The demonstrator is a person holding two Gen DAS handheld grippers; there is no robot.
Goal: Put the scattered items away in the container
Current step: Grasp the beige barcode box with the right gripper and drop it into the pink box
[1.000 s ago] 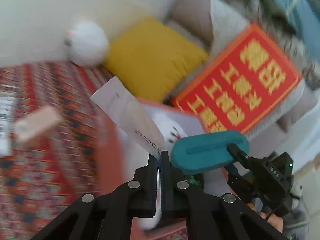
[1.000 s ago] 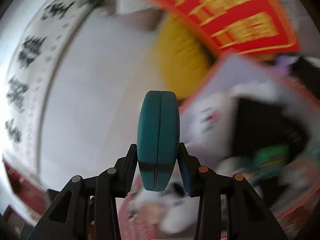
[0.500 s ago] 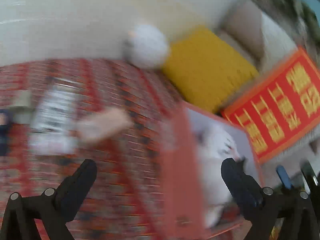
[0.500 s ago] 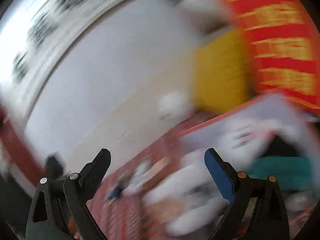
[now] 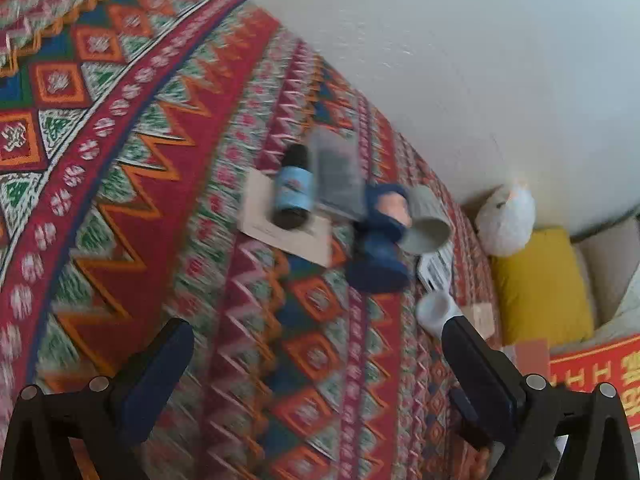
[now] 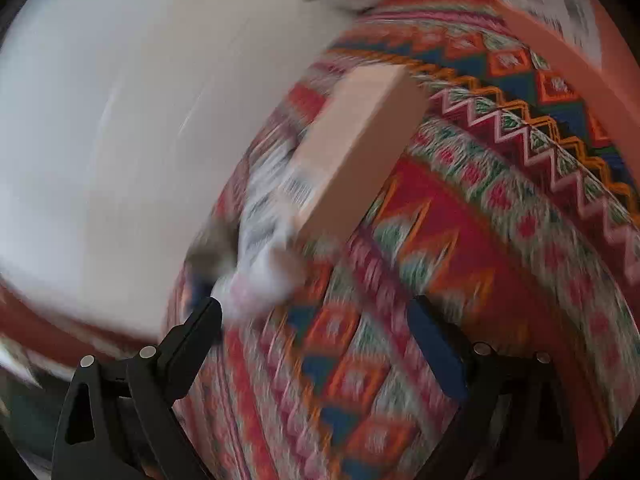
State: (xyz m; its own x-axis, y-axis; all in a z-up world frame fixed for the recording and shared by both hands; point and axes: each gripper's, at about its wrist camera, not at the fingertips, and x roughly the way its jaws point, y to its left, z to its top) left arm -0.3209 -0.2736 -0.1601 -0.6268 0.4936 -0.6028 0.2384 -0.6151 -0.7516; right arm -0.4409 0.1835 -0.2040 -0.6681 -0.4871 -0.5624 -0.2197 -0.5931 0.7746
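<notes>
Both grippers stand open with nothing between their fingers, over a patterned red rug [image 5: 132, 216]. Ahead of my left gripper [image 5: 316, 364] lies a blurred cluster: a small dark bottle with a blue label [image 5: 294, 192] on a white card [image 5: 260, 220], a greyish clear case [image 5: 338, 176], a blue figure [image 5: 382, 240], a grey cup [image 5: 428, 220] and a small white item [image 5: 436, 312]. Ahead of my right gripper [image 6: 316, 340] lie a long pink-tan box [image 6: 356, 148] and a blurred white item [image 6: 260, 276]. The pink container's rim [image 6: 560, 56] shows at the upper right.
A white fluffy ball [image 5: 506, 220], a yellow cushion [image 5: 540, 288] and a red banner with gold characters [image 5: 592, 376] lie right of the rug, beside a beige sofa. Pale floor [image 5: 460, 60] borders the rug's far side. Both views are motion-blurred.
One second ago my left gripper was shut on a white card and my right on a teal case. Both have opened, let go and swung from the container toward the scattered items.
</notes>
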